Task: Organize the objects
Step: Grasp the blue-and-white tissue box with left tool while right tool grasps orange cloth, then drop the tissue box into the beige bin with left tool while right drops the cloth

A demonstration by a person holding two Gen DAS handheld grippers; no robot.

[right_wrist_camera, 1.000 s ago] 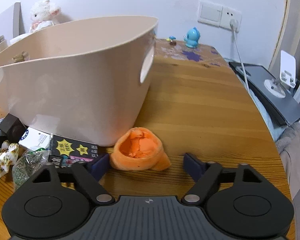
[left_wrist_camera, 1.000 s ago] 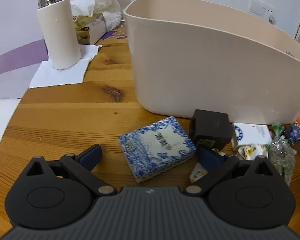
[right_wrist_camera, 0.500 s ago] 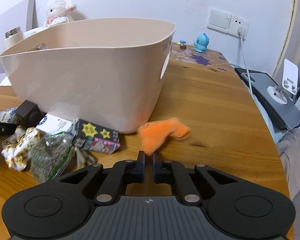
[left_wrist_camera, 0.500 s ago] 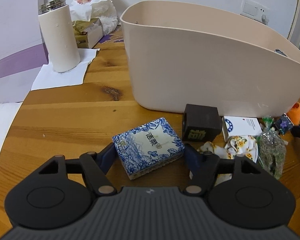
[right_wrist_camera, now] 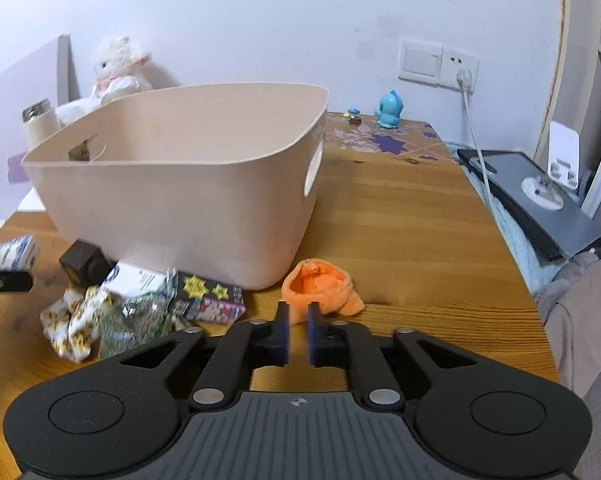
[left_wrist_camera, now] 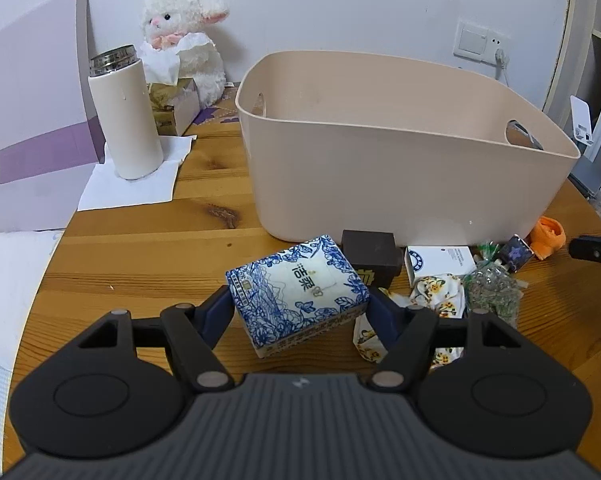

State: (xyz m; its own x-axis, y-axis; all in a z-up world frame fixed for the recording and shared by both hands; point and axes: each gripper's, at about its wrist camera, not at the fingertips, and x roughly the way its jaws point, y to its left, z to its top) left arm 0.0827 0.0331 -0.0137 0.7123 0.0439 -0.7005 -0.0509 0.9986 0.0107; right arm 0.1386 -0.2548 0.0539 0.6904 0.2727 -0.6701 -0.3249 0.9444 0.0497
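A wooden desk (left_wrist_camera: 148, 240) against a white wall carried a large beige bin (left_wrist_camera: 400, 168) with small things scattered along its near side. The left hand-held gripper (left_wrist_camera: 300, 312) had its two fingers pressed against either side of a blue-and-white patterned box (left_wrist_camera: 296, 292), which appeared raised and tilted just in front of a dark brown box (left_wrist_camera: 370, 250) and a floral cloth (left_wrist_camera: 436, 292). The right hand-held gripper (right_wrist_camera: 296, 330) was nearly closed, a narrow gap between its fingers, with the edge of an orange cloth (right_wrist_camera: 320, 286) at their tips; whether it was pinched, I could not tell.
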